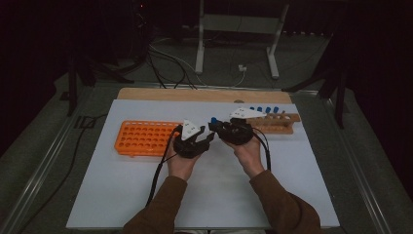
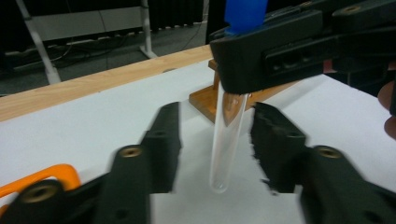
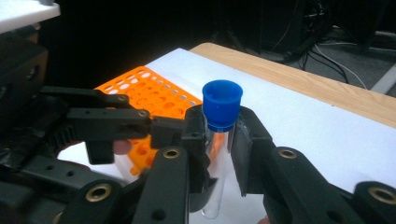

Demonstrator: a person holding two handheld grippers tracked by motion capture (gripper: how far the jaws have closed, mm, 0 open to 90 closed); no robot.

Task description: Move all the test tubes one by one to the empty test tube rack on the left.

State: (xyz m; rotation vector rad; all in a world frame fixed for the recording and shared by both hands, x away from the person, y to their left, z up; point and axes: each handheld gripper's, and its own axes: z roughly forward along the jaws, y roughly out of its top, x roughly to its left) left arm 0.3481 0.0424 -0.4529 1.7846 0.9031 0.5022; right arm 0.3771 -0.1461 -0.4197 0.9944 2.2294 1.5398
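I read the test tube (image 3: 217,154) as light, stiff and brittle, with clear smooth walls that would slide in a loose pinch, so I would take it high, just under the blue cap (image 3: 222,103), where the cap's lip stops it dropping. My right hand-held gripper (image 3: 218,140) is pinching it exactly there. The tube stands nearly upright, long axis vertical, cap up and rounded bottom down, held above the white tabletop (image 1: 122,185) near the middle, closer to its far edge. My left hand-held gripper (image 2: 217,154) is spread, one jaw on either side of the tube's lower half without touching it. The orange rack (image 1: 141,138) lies toward the left edge, the wooden rack (image 1: 280,124) toward the far right corner with more blue-capped tubes.
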